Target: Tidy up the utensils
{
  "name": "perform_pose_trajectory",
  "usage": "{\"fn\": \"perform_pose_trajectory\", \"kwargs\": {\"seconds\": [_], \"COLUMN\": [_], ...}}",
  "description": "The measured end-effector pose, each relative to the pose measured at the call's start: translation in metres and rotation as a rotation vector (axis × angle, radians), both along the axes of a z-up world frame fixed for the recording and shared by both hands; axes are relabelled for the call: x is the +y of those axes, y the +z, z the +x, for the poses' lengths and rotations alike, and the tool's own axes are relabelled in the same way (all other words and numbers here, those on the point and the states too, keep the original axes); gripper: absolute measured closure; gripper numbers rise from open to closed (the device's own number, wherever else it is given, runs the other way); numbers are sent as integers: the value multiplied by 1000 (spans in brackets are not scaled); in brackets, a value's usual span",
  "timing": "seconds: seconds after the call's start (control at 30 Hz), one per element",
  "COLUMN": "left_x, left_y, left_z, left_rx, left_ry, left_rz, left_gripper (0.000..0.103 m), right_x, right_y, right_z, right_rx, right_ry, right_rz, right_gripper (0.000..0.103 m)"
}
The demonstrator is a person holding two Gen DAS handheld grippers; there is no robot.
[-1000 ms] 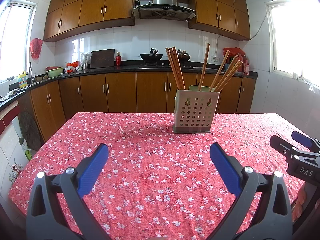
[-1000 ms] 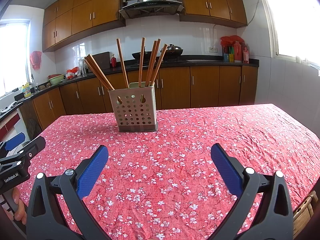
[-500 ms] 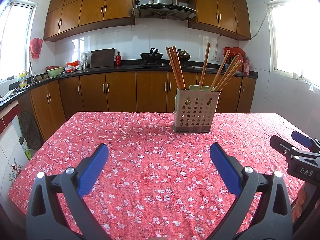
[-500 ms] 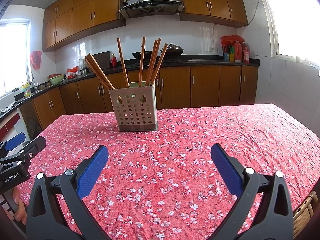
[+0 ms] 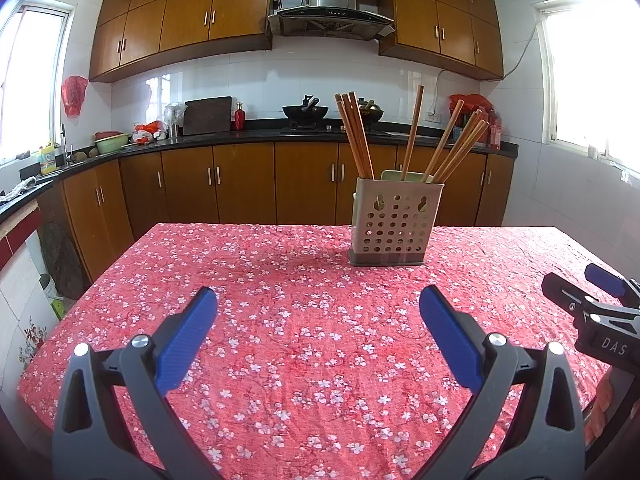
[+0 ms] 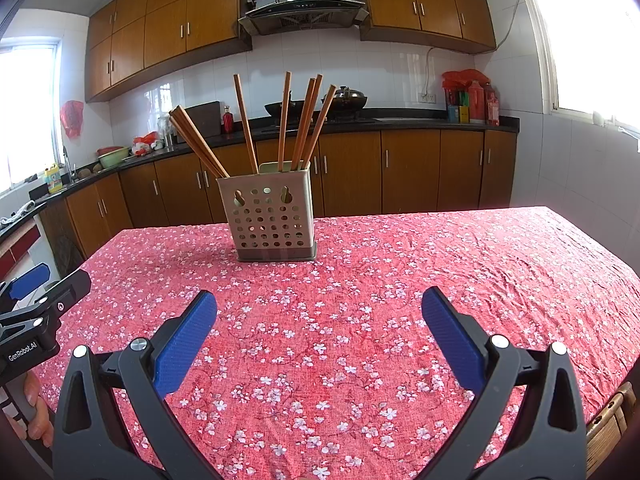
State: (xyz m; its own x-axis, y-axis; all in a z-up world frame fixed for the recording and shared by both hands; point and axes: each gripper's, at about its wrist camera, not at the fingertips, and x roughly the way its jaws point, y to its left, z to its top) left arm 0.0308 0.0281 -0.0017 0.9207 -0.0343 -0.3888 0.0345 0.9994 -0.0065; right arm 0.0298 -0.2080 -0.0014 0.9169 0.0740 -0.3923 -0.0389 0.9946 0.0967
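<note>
On the far middle of a table point(image 5: 280, 360) covered with a red floral cloth stands a beige perforated plastic utensil holder point(image 5: 396, 226), upright, with brown wooden chopsticks point(image 5: 356, 136) fanning out of its top. Nearer, the left claw point(image 5: 318, 306) and the right claw point(image 6: 319, 306) hover above the cloth, blue pads spread wide, both empty and well apart from the holder.

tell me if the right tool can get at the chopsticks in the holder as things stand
Probably yes: the right tool is open, and only bare floral tablecloth lies between it and the chopsticks standing tall above the perforated holder.
</note>
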Motion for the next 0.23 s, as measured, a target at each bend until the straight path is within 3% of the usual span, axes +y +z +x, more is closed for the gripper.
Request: {"fn": "perform_pose_trajectory", "kwargs": {"seconds": [0.23], "left_x": [4], "left_y": [1], "left_z": [2], "left_rx": [9], "left_ry": [3], "left_rz": [-5], "left_gripper": [4], "right_x": [0], "right_y": [0], "right_z": [-2], "right_rx": [1], "right_ry": [0], "right_rz": [1], "right_gripper": [2]}}
